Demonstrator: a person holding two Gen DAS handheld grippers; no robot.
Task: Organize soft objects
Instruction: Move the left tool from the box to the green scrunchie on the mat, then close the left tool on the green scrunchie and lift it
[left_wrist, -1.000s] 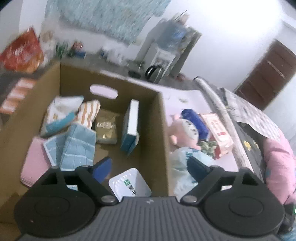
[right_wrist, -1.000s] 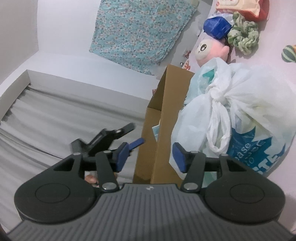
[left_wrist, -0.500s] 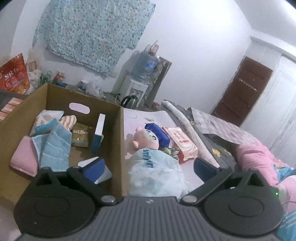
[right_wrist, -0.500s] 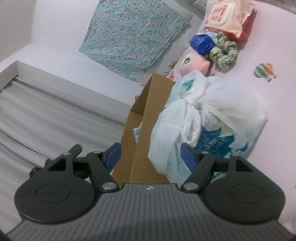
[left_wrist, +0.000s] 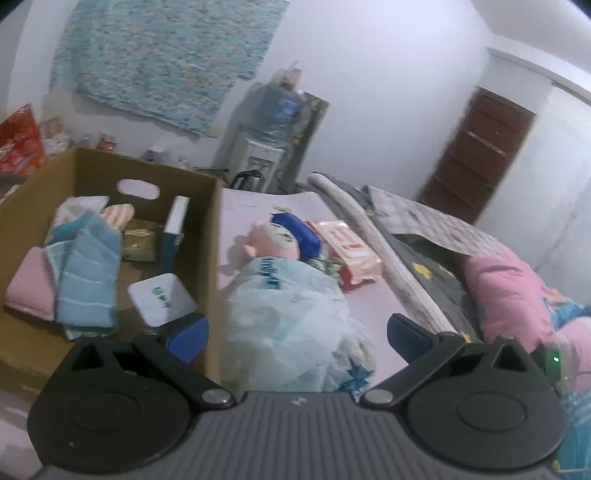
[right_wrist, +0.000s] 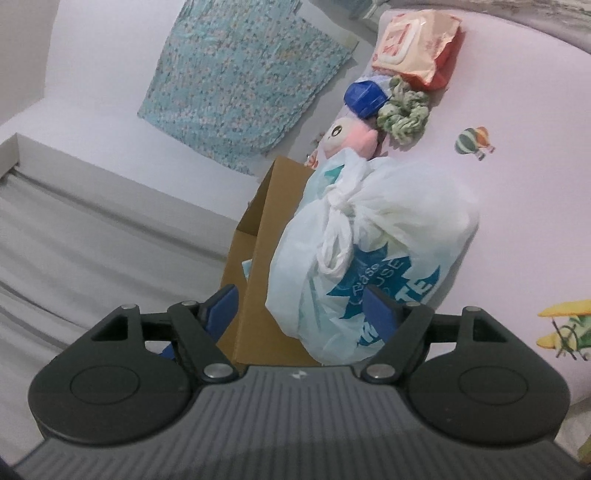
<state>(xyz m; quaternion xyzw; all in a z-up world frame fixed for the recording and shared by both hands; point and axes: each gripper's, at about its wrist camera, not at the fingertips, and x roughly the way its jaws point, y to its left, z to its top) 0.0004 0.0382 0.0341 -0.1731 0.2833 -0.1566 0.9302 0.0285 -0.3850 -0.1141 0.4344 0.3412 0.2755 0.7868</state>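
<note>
The left gripper (left_wrist: 297, 334) stands as wide open as it goes and holds nothing. Its left finger (left_wrist: 186, 338) hangs over the near corner of the cardboard box (left_wrist: 207, 221), while its right finger (left_wrist: 408, 334) is out over the pink sheet (left_wrist: 373, 299). The tied plastic bag (left_wrist: 291, 317) lies on the sheet between the two fingers and a little ahead of them, pressed against the outer wall of the box; neither pad touches it.

The right gripper (right_wrist: 301, 304) has its jaws opening, about two thirds apart. In its view the same plastic bag (right_wrist: 373, 236) fills the gap, with its knot ahead of the fingers. The right finger (right_wrist: 380, 310) overlaps the printed lower part of the bag; whether it touches the plastic I cannot tell. The left finger (right_wrist: 221, 304) sits on the other side of the box wall (right_wrist: 258, 280), clear of the bag. The bag is not gripped.

Inside the box lie folded blue towels (left_wrist: 86, 273), a pink cloth (left_wrist: 27, 284), a small white packet (left_wrist: 160, 299) and an upright box (left_wrist: 173, 232). Beyond the bag on the sheet are a pink plush toy (left_wrist: 271, 240), a blue pack (left_wrist: 297, 230), a green-and-white knotted cloth (right_wrist: 404, 110) and a pack of wipes (left_wrist: 347, 247).
</note>
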